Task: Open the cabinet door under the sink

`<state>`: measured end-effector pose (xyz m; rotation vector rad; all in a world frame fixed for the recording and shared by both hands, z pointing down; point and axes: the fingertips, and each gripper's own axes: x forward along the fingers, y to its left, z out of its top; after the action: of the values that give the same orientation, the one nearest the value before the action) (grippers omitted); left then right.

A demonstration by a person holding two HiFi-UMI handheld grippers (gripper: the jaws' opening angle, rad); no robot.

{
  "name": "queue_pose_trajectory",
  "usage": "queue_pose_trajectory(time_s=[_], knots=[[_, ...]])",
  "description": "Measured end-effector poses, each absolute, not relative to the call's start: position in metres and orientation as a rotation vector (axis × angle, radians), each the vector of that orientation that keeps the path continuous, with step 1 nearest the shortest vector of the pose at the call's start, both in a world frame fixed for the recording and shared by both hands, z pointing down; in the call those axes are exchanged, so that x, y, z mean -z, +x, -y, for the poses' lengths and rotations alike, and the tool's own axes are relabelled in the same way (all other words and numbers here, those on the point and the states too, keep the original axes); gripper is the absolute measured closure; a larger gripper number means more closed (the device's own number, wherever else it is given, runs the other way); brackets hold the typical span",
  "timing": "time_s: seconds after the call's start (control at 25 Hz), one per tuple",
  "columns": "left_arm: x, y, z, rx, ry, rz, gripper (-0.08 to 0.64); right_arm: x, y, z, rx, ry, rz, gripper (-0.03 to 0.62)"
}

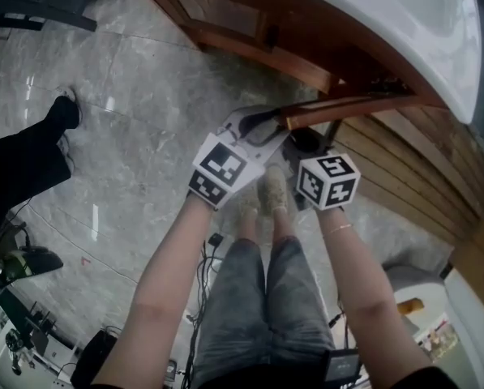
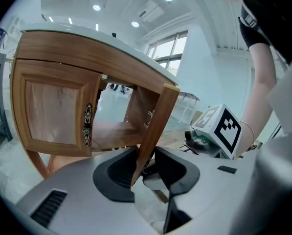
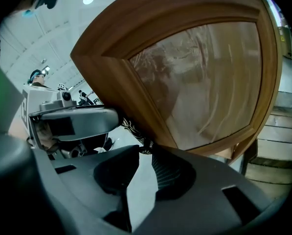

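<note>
Left gripper (image 2: 146, 163): jaws fairly wide, clamped across the free edge of the swung-out cabinet door (image 2: 156, 121). Right gripper (image 3: 145, 155), just beside it: jaws narrower, pinching the ornate door handle (image 3: 135, 131). Closed neighbour door (image 2: 53, 114) off to its left. White basin (image 1: 404, 23) overhead. Person's shoes (image 1: 272, 186) directly beneath both grippers.

Both forearms (image 1: 167, 290) stretch forward and down, left gripper (image 1: 267, 125) beside right gripper (image 1: 305, 142), fingers (image 2: 117, 174) of each partly apart.
</note>
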<state>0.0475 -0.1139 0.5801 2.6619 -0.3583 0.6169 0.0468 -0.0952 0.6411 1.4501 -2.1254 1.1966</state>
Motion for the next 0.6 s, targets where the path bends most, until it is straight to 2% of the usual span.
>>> queue_pose_trajectory(time_s=[0.6], knots=[[-0.579,0.052,0.070,-0.675,2.675,0.321,0.436,-0.641,0.055,0.055,-1.196,1.419,2.118,0.509]])
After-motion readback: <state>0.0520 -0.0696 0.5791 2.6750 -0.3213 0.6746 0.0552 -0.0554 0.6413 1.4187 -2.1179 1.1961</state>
